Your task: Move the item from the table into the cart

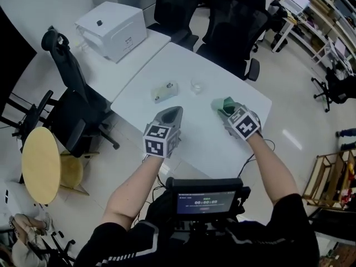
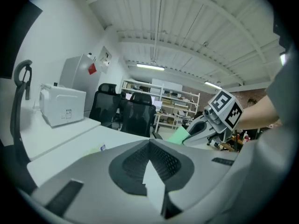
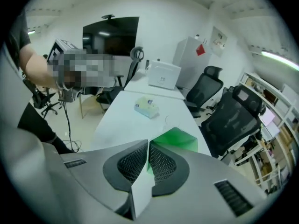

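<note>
- Right gripper (image 1: 223, 109): jaws pinched nearly together on the green packet (image 1: 227, 101). In the right gripper view the packet (image 3: 180, 139) sticks out past the tips, with one edge caught between the pads.
- The packet is off the table (image 1: 194, 135) and hangs in the air above its right half. The left gripper view shows it (image 2: 176, 136) jutting from my right gripper's nose (image 2: 192, 133).
- Left gripper (image 1: 173, 112): jaws together with nothing between them, as the left gripper view (image 2: 150, 143) shows. It hangs over the table's middle, beside the right gripper and apart from it.
- On the table beyond both tools: a small pale box (image 1: 164, 92) and, just to its right, a small clear cup (image 1: 196, 86). Neither touches a gripper.
- A white machine (image 1: 111, 29) sits on the adjoining table at the far left.
- Black office chairs (image 1: 233, 21) stand along the far side; another (image 1: 72, 104) stands at the left edge.
- A round yellow stool (image 1: 40, 163) stands on the floor at lower left.
- A small screen (image 1: 204, 201) sits on the chest rig below my forearms.
</note>
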